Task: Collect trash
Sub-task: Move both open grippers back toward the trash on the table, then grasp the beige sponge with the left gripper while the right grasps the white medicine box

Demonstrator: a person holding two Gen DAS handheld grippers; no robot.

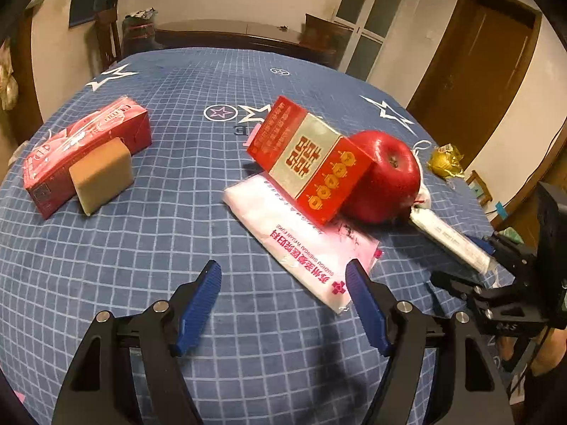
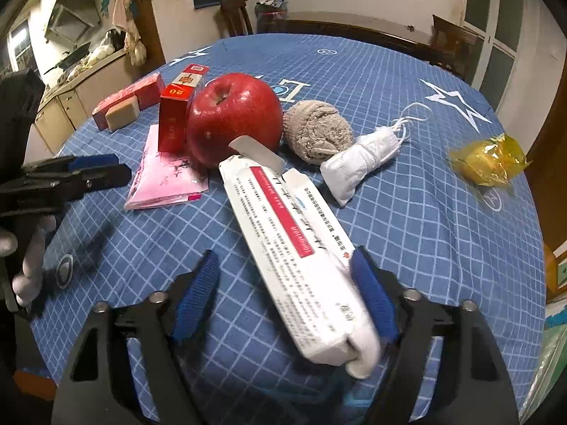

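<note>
A long white medicine box [image 2: 301, 255] with a red stripe lies on the blue checked tablecloth [image 2: 407, 81], its near end between my right gripper's [image 2: 283, 276] open fingers, against the right pad [image 2: 372, 294]. It also shows in the left wrist view [image 1: 450, 239]. My left gripper [image 1: 283, 283] is open and empty, just before a flat pink-white plastic bag [image 1: 301, 237]. A red cigarette box [image 1: 312, 156] rests on the bag beside a red apple [image 1: 386, 177]. A rolled face mask [image 2: 365, 159] and a yellow wrapper [image 2: 489, 159] lie to the right.
A red carton [image 1: 85, 148] with a tan sponge block [image 1: 102, 177] sits at the left. A grey wadded cloth [image 2: 319, 131] lies behind the white box. Chairs and a dark table stand beyond the far edge. A door is at the right.
</note>
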